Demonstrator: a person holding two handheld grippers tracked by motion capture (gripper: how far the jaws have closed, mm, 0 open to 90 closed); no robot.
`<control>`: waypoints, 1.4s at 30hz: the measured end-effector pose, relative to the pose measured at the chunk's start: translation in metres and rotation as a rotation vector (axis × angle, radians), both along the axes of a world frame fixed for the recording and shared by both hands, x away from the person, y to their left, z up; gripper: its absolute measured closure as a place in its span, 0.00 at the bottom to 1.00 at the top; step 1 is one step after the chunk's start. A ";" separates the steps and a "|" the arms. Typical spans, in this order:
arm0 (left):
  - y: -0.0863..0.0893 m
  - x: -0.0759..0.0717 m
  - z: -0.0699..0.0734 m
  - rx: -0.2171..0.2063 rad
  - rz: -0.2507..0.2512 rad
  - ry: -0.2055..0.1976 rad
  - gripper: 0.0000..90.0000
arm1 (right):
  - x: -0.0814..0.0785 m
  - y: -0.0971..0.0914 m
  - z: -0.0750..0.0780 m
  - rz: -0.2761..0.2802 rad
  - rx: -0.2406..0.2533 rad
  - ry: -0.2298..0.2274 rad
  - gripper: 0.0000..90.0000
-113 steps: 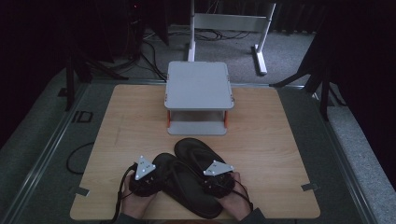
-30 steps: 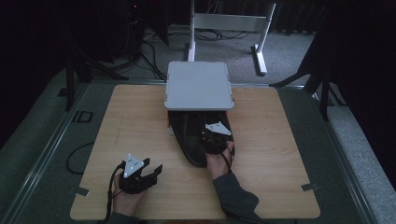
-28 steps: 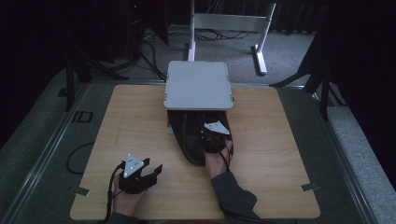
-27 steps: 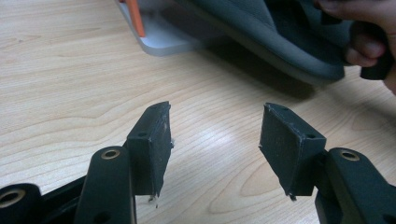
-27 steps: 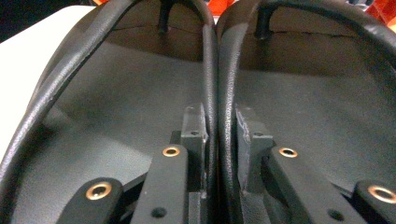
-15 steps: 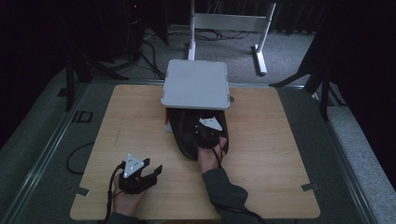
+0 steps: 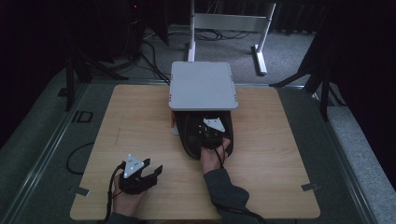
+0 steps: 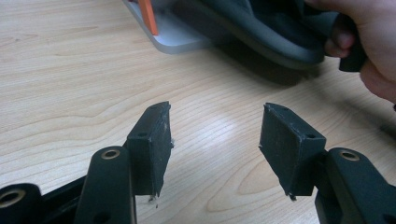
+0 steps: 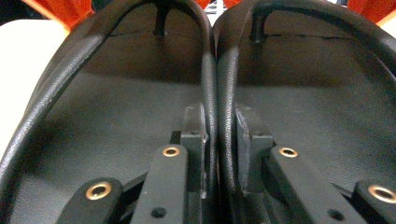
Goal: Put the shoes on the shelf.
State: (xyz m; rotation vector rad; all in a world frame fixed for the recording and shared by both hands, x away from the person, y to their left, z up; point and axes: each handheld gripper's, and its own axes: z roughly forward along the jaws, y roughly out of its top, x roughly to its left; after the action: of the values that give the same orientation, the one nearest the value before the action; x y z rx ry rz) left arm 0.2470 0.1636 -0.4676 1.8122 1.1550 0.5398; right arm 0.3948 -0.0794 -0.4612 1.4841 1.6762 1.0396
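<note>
The right gripper [image 9: 218, 154] pinches the two grained black straps of the flip-flops [image 7: 196, 135], smooth rubber soles half under the grey shelf [image 7: 201, 85] at twelve o'clock. The left gripper [image 8: 214, 144] rests half-open on pale wood table [image 7: 130, 116], empty.

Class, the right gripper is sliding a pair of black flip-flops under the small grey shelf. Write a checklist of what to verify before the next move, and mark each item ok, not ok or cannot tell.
1. Right gripper clamps both inner straps together: ok, the jaws press on the two straps side by side.
2. Flip-flops lie side by side, toes pointing under the shelf: ok.
3. Flip-flops fully under the shelf: not ok, the heels stick out onto the table.
4. Toes reach the back of the shelf: cannot tell, the shelf top hides them.
5. Left gripper out of the way: ok, it sits open near the table's front edge, holding nothing.
</note>
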 end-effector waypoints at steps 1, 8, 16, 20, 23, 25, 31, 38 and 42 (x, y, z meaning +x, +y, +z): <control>0.000 0.000 0.000 0.002 -0.001 -0.001 0.48 | 0.002 0.001 0.000 -0.002 0.003 -0.004 0.84; 0.002 0.000 0.000 -0.007 0.003 -0.001 0.48 | 0.015 0.011 -0.003 -0.033 -0.001 -0.006 0.83; 0.002 0.000 0.001 -0.007 -0.001 -0.001 0.48 | 0.028 0.021 0.001 -0.085 -0.010 -0.028 0.83; 0.002 0.000 0.001 -0.009 -0.001 -0.002 0.48 | 0.032 0.023 0.002 -0.100 -0.004 -0.049 0.82; 0.003 0.000 0.000 -0.013 0.000 0.001 0.48 | 0.035 0.025 0.001 -0.107 -0.005 -0.055 0.82; 0.003 0.000 0.000 -0.013 0.000 0.000 0.48 | 0.037 0.026 0.000 -0.113 -0.004 -0.057 0.82; 0.003 -0.001 0.000 -0.014 0.001 0.000 0.48 | 0.042 0.028 0.002 -0.126 0.007 -0.071 0.82; 0.003 -0.001 0.000 -0.016 0.000 0.002 0.48 | 0.050 0.028 0.007 -0.125 0.008 -0.096 0.75; 0.001 -0.001 -0.001 -0.014 -0.005 0.006 0.48 | 0.056 0.028 0.008 -0.070 -0.008 -0.105 0.63</control>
State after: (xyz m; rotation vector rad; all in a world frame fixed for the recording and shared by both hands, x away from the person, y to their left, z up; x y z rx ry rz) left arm 0.2458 0.1648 -0.4689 1.8056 1.1551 0.5226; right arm 0.4507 -0.0519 -0.4534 1.4473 1.5431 1.0540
